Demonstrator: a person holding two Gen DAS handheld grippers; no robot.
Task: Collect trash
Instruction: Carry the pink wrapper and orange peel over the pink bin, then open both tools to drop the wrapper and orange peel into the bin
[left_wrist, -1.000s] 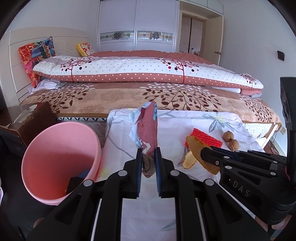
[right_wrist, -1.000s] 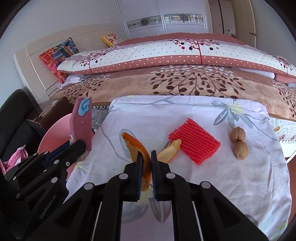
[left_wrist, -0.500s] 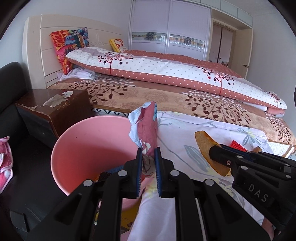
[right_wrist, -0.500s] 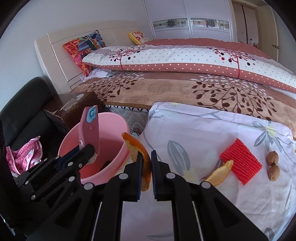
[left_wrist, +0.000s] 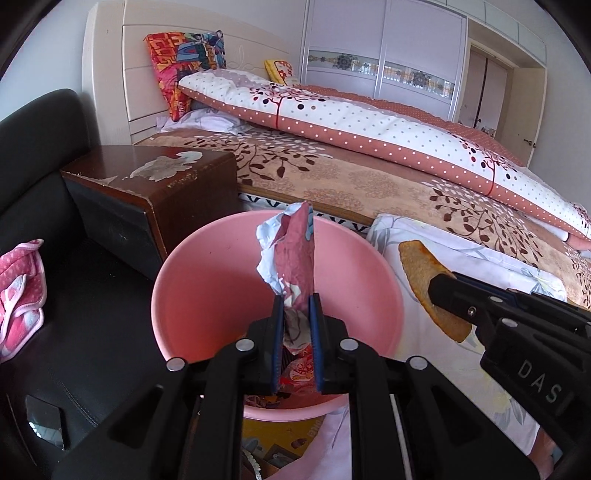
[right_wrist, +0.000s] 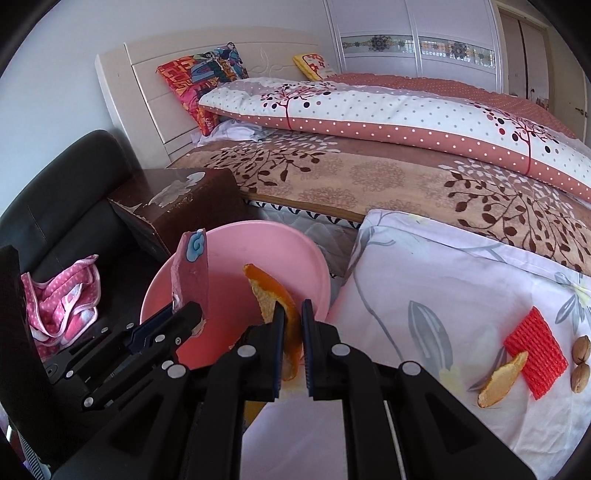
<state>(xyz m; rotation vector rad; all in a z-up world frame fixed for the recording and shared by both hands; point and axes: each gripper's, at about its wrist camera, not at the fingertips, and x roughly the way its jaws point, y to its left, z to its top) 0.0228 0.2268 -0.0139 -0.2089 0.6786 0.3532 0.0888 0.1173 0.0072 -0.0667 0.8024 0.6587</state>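
Note:
My left gripper (left_wrist: 296, 306) is shut on a crumpled red snack wrapper (left_wrist: 293, 254) and holds it upright over the pink bin (left_wrist: 207, 280). My right gripper (right_wrist: 292, 314) is shut on an orange peel (right_wrist: 275, 291) at the bin's (right_wrist: 288, 251) right rim, beside the table edge. The wrapper (right_wrist: 190, 273) and left gripper (right_wrist: 181, 321) also show in the right wrist view. On the floral tablecloth (right_wrist: 424, 280) lie another orange peel (right_wrist: 502, 380), a red foam net (right_wrist: 535, 350) and two walnuts (right_wrist: 580, 365).
A dark wooden nightstand (left_wrist: 155, 184) stands behind the bin. A black sofa (left_wrist: 37, 147) with a pink spotted cloth (left_wrist: 18, 291) is at left. The bed (left_wrist: 369, 147) runs behind the table. Some trash lies in the bin's bottom (left_wrist: 299, 373).
Both grippers have swung left from over the table to the pink bin, carrying the wrapper and the orange peel. The bin now fills the middle of both views.

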